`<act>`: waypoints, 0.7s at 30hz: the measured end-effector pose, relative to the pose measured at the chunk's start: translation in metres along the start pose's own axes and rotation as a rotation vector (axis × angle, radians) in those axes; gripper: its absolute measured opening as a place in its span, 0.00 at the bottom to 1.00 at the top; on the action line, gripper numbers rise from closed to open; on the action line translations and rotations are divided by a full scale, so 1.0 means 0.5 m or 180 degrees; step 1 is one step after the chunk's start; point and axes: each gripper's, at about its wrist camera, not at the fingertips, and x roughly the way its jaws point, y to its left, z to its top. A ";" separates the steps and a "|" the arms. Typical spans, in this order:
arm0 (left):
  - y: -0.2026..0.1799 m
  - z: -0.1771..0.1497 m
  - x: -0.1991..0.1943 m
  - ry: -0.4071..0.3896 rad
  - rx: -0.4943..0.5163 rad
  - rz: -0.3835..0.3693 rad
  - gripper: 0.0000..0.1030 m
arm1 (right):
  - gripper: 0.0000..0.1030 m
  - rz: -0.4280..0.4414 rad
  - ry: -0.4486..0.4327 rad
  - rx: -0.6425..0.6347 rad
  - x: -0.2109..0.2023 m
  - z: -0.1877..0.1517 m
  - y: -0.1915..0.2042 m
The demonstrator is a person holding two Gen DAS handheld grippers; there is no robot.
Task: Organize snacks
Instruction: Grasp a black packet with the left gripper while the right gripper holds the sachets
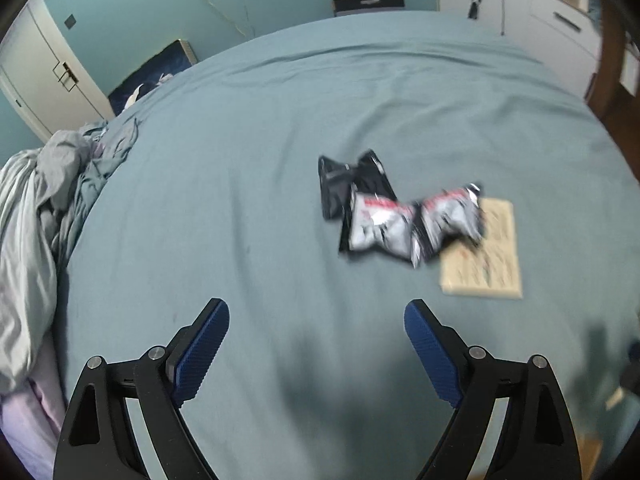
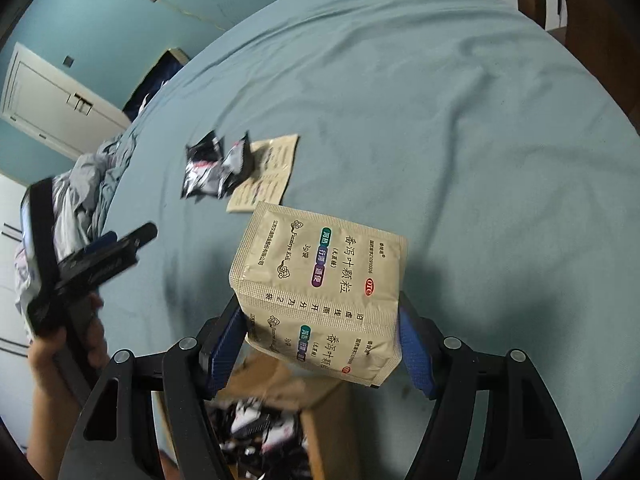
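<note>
Your right gripper (image 2: 320,344) is clamped on a beige sachet strip (image 2: 320,292), held above the open cardboard box (image 2: 316,440) at 6 o'clock. It looks light, floppy and crinkly, so pinch it mid-body. Left gripper (image 1: 316,344) is spread wide with nothing in it. Only the left view shows the black-and-white packets (image 1: 396,220) at 1 o'clock; only the right view shows the box.

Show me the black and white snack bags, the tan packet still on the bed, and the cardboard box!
black and white snack bags (image 1: 384,220), left wrist view, front of the nearest bag.
tan packet (image 1: 492,256), left wrist view, its printed face.
cardboard box (image 2: 320,420), right wrist view, its side wall.
</note>
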 end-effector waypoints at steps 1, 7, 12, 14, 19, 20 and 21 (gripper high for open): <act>-0.004 0.020 0.017 0.0028 -0.0014 0.0001 0.88 | 0.67 -0.0007 -0.0002 0.0003 0.002 0.002 -0.001; -0.002 0.150 0.107 0.0105 -0.0434 -0.0202 0.88 | 0.67 0.0124 0.0090 0.0087 0.040 0.010 -0.011; 0.003 0.186 0.190 0.0466 -0.0685 -0.0413 0.88 | 0.67 0.0139 0.0083 0.0170 0.053 0.024 -0.035; 0.001 0.184 0.210 0.0563 -0.0754 -0.0454 0.79 | 0.67 0.0153 0.0063 0.0228 0.052 0.027 -0.043; 0.000 0.163 0.206 0.0617 -0.0868 -0.0534 0.51 | 0.67 0.0150 0.0037 0.0293 0.048 0.025 -0.054; 0.005 0.157 0.197 0.0612 -0.0907 -0.0575 0.48 | 0.67 0.0153 0.0035 0.0299 0.047 0.025 -0.054; 0.012 0.152 0.188 0.0599 -0.0966 -0.0584 0.47 | 0.67 0.0158 0.0026 0.0305 0.046 0.025 -0.054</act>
